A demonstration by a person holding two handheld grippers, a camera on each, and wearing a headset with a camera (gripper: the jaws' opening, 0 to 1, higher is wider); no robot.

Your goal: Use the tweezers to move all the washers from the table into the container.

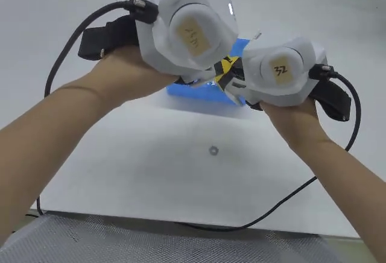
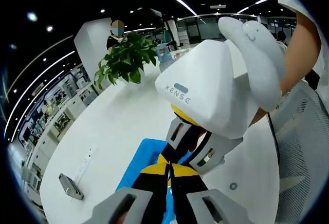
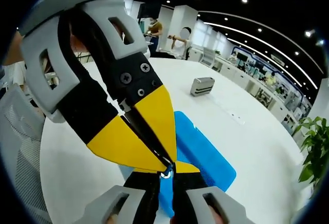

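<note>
Above the blue container (image 1: 193, 91) (image 2: 136, 165) (image 3: 205, 157) my two grippers meet tip to tip. My left gripper (image 1: 224, 65) (image 2: 169, 168) (image 3: 163, 158) is shut on thin dark tweezers (image 3: 146, 131) that run along the seam of its yellow pads. My right gripper (image 1: 232, 85) (image 3: 168, 171) (image 2: 187, 142) is shut at the tweezers' tip, where a small shiny bit shows. I cannot tell whether that bit is a washer. One washer (image 1: 213, 150) (image 2: 233, 186) lies on the white table (image 1: 151, 166), nearer to me than the container.
Black cables (image 1: 283, 202) trail from both grippers across the table and over its front edge. A grey mesh surface (image 1: 151, 239) lies below that edge. A small grey box (image 3: 202, 86) (image 2: 70, 186) sits farther back on the table, beyond the container.
</note>
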